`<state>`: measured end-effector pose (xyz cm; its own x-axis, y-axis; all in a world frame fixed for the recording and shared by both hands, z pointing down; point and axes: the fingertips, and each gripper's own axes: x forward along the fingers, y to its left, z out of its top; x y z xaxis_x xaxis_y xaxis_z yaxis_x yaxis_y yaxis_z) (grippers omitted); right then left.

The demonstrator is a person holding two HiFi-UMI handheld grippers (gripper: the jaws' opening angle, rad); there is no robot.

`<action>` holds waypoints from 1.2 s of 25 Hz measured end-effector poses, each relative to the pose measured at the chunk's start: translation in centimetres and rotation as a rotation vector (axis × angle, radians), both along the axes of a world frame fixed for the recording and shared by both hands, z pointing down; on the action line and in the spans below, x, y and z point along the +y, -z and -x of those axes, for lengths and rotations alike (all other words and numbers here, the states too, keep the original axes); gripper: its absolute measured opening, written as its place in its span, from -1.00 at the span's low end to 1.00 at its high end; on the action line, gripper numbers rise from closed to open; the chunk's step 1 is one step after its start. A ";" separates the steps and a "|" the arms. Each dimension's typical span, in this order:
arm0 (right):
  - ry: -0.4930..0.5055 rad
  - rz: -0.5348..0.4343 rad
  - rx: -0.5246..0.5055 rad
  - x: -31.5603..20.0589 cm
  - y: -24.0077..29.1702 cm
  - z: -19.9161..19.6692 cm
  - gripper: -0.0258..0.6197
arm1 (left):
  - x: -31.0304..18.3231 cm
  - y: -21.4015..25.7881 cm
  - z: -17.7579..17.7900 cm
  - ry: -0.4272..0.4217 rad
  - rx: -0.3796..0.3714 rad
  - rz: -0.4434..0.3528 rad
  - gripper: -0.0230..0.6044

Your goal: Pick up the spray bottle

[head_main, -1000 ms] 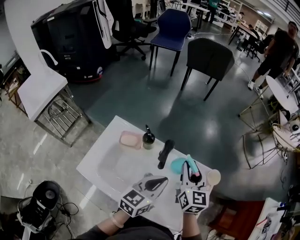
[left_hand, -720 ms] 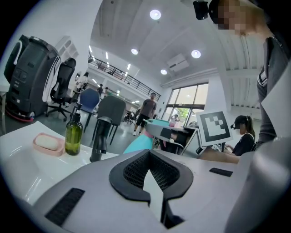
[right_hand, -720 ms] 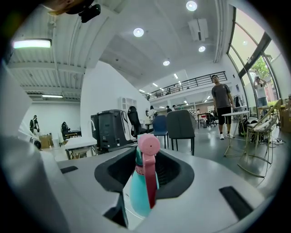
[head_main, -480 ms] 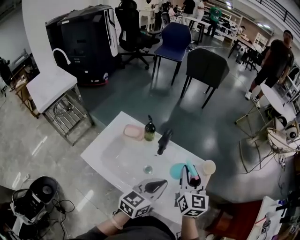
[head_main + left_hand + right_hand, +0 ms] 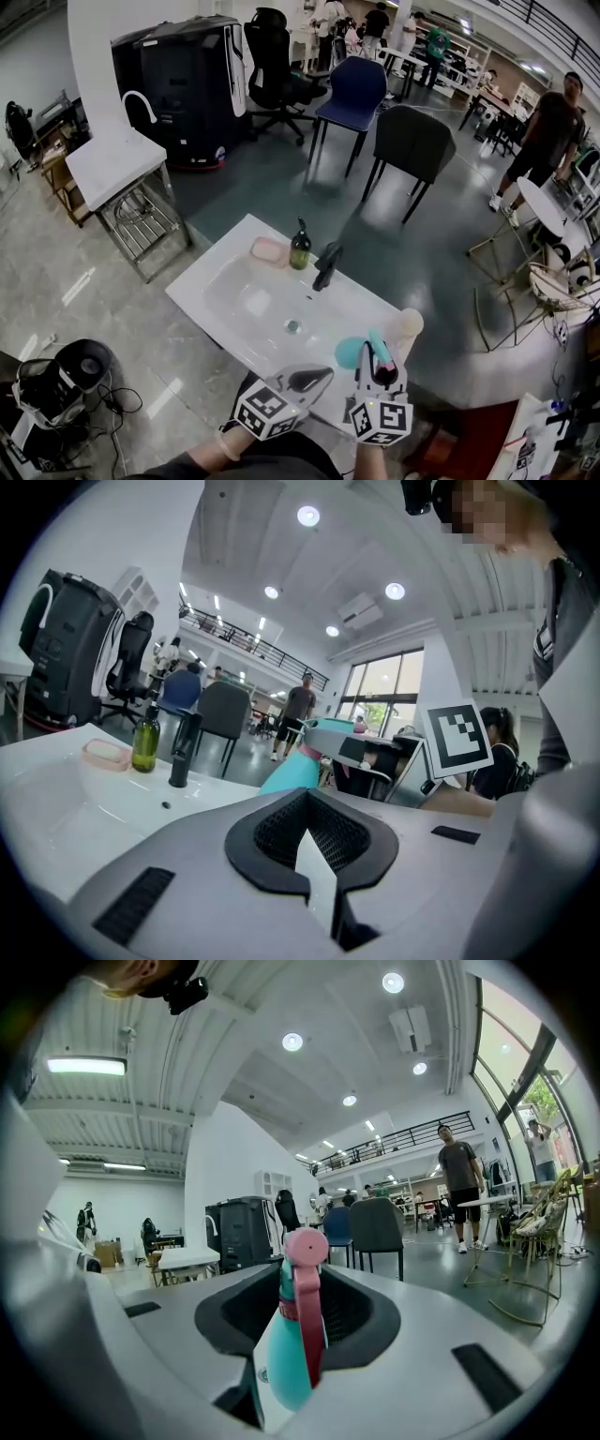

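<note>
My right gripper (image 5: 379,364) is shut on the teal spray bottle (image 5: 350,352) with the pink spray head, holding it off the table over the near edge. In the right gripper view the spray bottle (image 5: 289,1358) stands between the dark pads of the right gripper (image 5: 298,1312), its pink head on top. Beside it on the left, my left gripper (image 5: 310,378) is shut with nothing in it. In the left gripper view the left gripper (image 5: 311,844) has its pads together, and the spray bottle (image 5: 294,772) shows beyond them.
A white washbasin top (image 5: 220,272) carries a pink soap dish (image 5: 269,251), a green pump bottle (image 5: 299,249), a black tap (image 5: 326,265) and a beige cup (image 5: 407,324). Chairs (image 5: 412,141) stand beyond it. A person (image 5: 548,122) stands at the far right.
Both grippers have drawn back from the washbasin toward me, the right one still carrying the spray bottle. The basin top now lies farther off in the head view.
</note>
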<state>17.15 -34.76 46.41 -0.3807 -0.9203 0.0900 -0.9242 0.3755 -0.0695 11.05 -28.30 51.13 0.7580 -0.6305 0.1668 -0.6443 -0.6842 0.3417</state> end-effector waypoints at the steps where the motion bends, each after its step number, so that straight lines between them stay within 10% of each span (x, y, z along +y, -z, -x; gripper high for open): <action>1: 0.002 -0.002 0.000 0.5 0.0 0.0 -0.53 | 0.4 -0.1 0.0 0.001 -0.002 -0.001 -0.91; 30: 0.121 -0.021 0.011 7.0 0.2 2.1 -0.53 | 3.2 0.1 3.0 0.119 0.003 0.015 -0.90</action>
